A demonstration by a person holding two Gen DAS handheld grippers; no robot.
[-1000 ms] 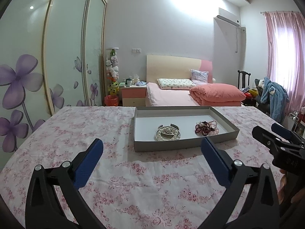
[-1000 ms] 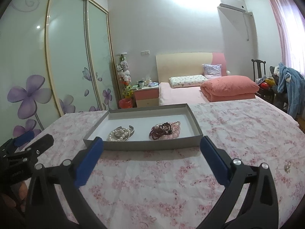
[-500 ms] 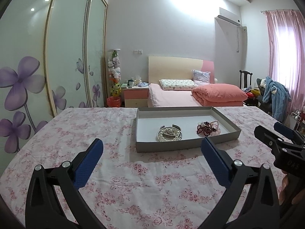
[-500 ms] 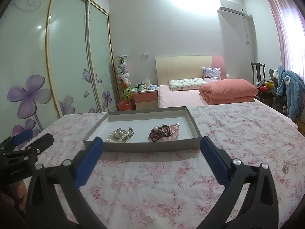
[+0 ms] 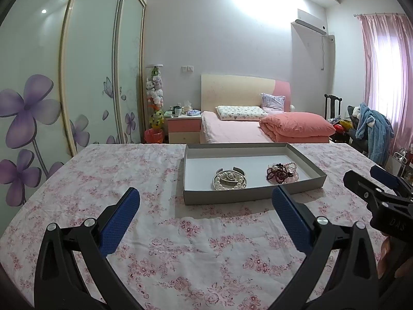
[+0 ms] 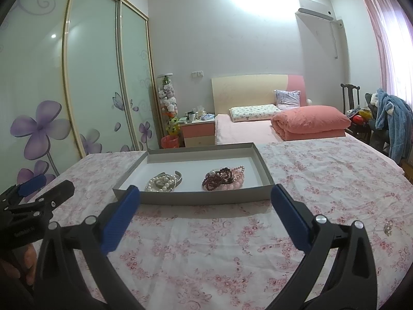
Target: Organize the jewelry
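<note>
The desk (image 5: pixel 160 232) wore a white cloth printed with small pink flowers. The tray (image 5: pixel 247 196) was grey outside, white inside, holding white pearls (image 5: pixel 229 180) and dark red and pink beads (image 5: pixel 282 174). Both claws had blue pads (image 6: pixel 121 222) on black frames.

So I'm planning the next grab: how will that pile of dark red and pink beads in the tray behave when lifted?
The bead pile looks like strung strands heaped loosely, so it would likely droop and dangle. Several strands overlap, so one pinch may drag others along. The round, glossy beads could slip between the tongs.
</note>
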